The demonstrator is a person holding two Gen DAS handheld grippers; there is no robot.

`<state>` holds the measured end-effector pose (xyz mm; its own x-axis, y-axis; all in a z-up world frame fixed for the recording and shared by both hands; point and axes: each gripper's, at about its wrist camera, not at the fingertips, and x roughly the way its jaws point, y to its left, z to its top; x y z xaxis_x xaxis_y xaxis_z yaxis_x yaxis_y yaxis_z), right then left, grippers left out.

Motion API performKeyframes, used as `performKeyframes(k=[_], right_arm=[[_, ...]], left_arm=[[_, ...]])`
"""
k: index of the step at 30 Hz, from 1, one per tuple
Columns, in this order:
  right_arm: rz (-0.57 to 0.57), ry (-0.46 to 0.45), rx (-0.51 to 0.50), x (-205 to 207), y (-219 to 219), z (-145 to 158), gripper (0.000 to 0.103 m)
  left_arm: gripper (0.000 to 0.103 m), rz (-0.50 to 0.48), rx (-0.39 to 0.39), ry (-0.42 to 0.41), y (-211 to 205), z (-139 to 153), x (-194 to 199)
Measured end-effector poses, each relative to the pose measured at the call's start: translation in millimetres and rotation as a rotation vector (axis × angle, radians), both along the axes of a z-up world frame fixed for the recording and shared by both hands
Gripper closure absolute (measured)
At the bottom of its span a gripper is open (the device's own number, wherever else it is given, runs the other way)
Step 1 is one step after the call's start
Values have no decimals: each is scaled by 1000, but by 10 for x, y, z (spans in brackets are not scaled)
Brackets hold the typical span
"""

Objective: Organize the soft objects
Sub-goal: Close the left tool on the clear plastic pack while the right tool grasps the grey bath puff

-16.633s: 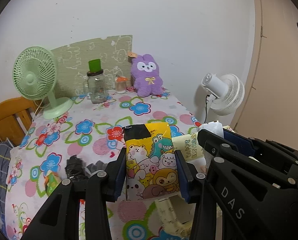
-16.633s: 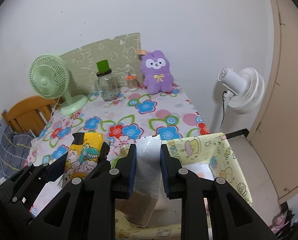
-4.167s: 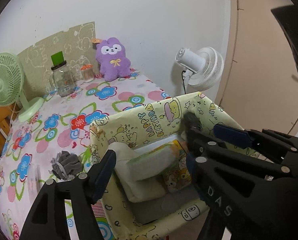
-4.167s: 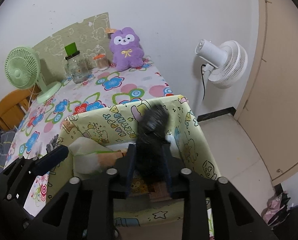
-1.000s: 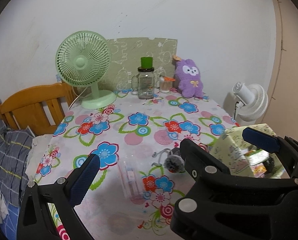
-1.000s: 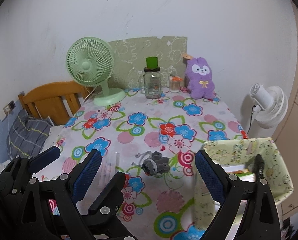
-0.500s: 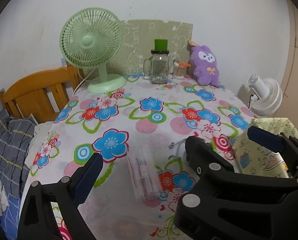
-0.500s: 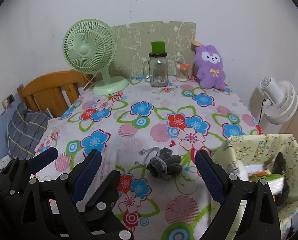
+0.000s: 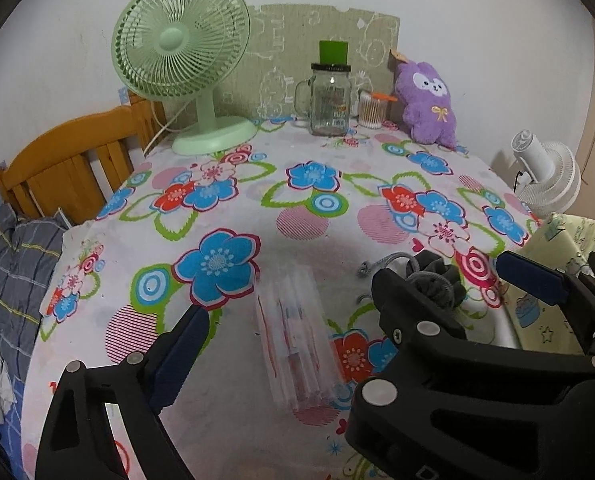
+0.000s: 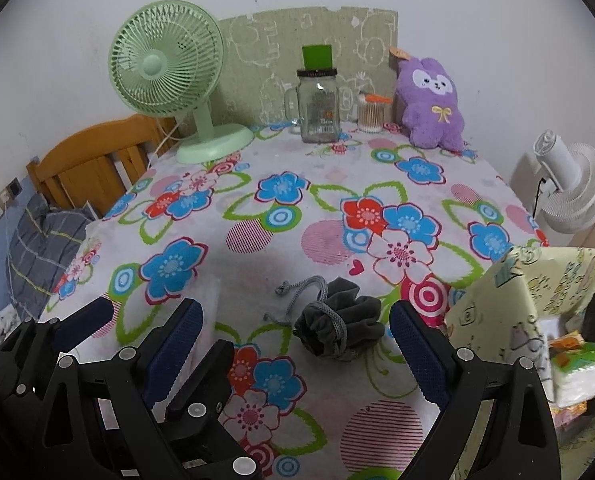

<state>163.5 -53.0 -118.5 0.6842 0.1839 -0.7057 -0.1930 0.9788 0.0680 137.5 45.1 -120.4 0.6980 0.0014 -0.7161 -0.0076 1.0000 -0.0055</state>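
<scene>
A clear plastic packet [image 9: 293, 332] with red and blue lines lies flat on the flowered tablecloth [image 9: 309, 216]. My left gripper [image 9: 289, 312] hangs over it with the packet between its jaws; the jaws are closing, and the pads stand clear of it. A grey drawstring pouch [image 10: 337, 332] lies crumpled to the right of it, partly hidden in the left wrist view [image 9: 437, 276]. My right gripper [image 10: 297, 312] is open, with the pouch between its fingers and untouched. A purple plush rabbit [image 10: 433, 104] leans against the back wall. A yellow-green fabric bin [image 10: 497, 300] at the table's right edge holds tissue packs.
At the back stand a green desk fan [image 10: 169, 64], a glass jar mug [image 10: 317, 104] with a green lid and a small jar of swabs [image 10: 371, 116]. A white fan [image 10: 573, 188] stands beyond the right edge. A wooden chair back [image 10: 93, 160] and plaid cloth lie left.
Both grippers have come down and closer to the table. The packet and the pouch now sit larger and lower between the jaws. Nothing has been taken hold of.
</scene>
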Motion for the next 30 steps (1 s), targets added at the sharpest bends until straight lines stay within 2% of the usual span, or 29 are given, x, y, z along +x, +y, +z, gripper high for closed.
performKeyframes(k=[8,15,18,20,30], right_arm=[[-15,38,-8,160,-29,-177,7],[-32,68,-7,259,-61,-288,7],[-37,84,-6,308,-80,-343,7],[-42,95,-6,344,-90,-383,7],[-51,143,7,455,-119,-517,7]], left_arm=[[25,10,-36,52,27,-180,139],[31,18,-46,91,23,-293,242],[36,19,-49,113,17,-345,282],[45,27,-40,125,15,-376,302],[64,11,-23,114,-25,-389,323]])
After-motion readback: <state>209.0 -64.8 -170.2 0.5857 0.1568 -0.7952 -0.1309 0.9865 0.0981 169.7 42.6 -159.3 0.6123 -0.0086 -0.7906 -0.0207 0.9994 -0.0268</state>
